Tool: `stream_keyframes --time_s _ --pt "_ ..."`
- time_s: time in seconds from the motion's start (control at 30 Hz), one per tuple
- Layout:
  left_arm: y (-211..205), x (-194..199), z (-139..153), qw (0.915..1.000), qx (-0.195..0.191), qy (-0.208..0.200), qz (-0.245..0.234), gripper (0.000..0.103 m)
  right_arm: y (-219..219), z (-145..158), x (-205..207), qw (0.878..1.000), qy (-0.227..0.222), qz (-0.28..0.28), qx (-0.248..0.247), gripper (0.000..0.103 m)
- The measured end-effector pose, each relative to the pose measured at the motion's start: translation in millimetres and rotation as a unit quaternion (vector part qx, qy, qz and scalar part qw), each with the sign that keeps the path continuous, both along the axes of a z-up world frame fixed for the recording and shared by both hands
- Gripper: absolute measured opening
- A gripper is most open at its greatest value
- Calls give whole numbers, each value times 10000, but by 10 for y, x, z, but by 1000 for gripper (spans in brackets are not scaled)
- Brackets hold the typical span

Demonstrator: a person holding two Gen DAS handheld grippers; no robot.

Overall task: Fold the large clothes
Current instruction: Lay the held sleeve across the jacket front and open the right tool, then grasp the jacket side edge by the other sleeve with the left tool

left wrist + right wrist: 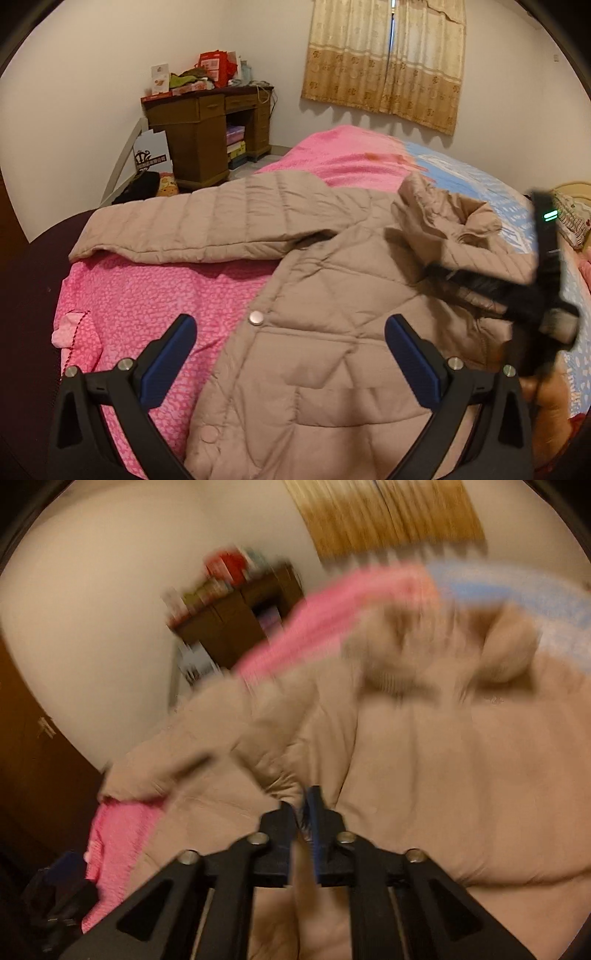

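Left wrist view: beige quilted jacket [332, 332] sprawls, one sleeve outstretched.

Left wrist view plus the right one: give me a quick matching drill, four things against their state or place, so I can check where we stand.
Things:
1. left claw
2. right claw
3. jacket sleeve
4. desk

States or places:
A. clamped on jacket fabric
B. in the room's corner, piled with stuff
C. open, hovering above the jacket
D. stretched out flat over the pink blanket

Pairs: 1-C, 2-A, 3-D, 4-B
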State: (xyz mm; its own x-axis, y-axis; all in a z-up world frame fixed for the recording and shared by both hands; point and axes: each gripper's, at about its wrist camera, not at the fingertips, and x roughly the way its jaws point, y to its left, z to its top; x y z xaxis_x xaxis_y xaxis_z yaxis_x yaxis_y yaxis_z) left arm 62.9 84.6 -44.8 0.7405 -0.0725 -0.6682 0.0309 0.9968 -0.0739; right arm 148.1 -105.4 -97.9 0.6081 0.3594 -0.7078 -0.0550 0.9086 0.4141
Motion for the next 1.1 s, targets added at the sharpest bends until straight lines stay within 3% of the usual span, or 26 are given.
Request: stream_keyframes --time_s 0.07,0.17,0.2,0.23,0.3,0.33,0.4,0.43,0.47,0.5,0.53,0.6,0.7,0.83,0.9,0.97,1.1 --pt "-3 21 -25 10000 13 12 -18 103 -41 -62 -38 9995 -9 103 285 14" --pt "-40 50 -35 9999 2 16 -105 103 -194 174 -150 9963 -320 257 760 23" --pt "-73 64 -34 9999 3 19 -143 103 -295 321 -235 9932 -539 319 986 38" --pt "-118 78 -27 9998 20 28 -186 103 -368 425 -299 9909 -698 320 1109 62" --pt "-222 139 -25 9996 84 65 -262 103 -639 652 -449 9844 -1062 129 1394 88" --pt "-274 169 -21 9994 103 88 -304 103 -769 722 -517 9785 -1203 59 1676 90" --pt "-398 215 12 9991 158 71 -386 103 -1018 829 -618 9651 -1423 15 2197 90" --pt "-465 234 34 9989 227 36 -415 103 -1099 892 -647 9671 -1493 -117 2056 89" --pt "-550 260 59 9984 353 0 -439 103 -1201 988 -663 9763 -1471 -394 1538 89" --pt "-623 286 78 9979 471 -26 -446 103 -1256 1039 -668 9835 -1439 -652 878 81" --pt "-700 322 95 9972 587 -47 -450 103 -1318 1058 -657 9858 -1390 -939 78 58" --pt "-854 432 102 9959 784 -24 -446 103 -1544 946 -610 9782 -1145 -1514 -837 34" --pt "-1063 643 40 9947 887 130 -513 103 -1969 587 -549 9720 -674 -2048 -935 29" --pt "-1271 915 -126 9945 872 350 -473 103 -2280 -18 -575 9655 12 -2309 -1203 28" --pt "-1376 1061 -282 9925 1041 515 -388 103 -2328 -64 -620 9666 -153 -2358 -991 28" --pt "-1434 1142 -420 9899 1166 711 -373 103 -2273 -65 -602 9653 -152 -2354 -1117 29" --pt "-1368 1139 -480 9912 989 803 -355 103 -2190 -51 -550 9651 -207 -2316 -1207 32"
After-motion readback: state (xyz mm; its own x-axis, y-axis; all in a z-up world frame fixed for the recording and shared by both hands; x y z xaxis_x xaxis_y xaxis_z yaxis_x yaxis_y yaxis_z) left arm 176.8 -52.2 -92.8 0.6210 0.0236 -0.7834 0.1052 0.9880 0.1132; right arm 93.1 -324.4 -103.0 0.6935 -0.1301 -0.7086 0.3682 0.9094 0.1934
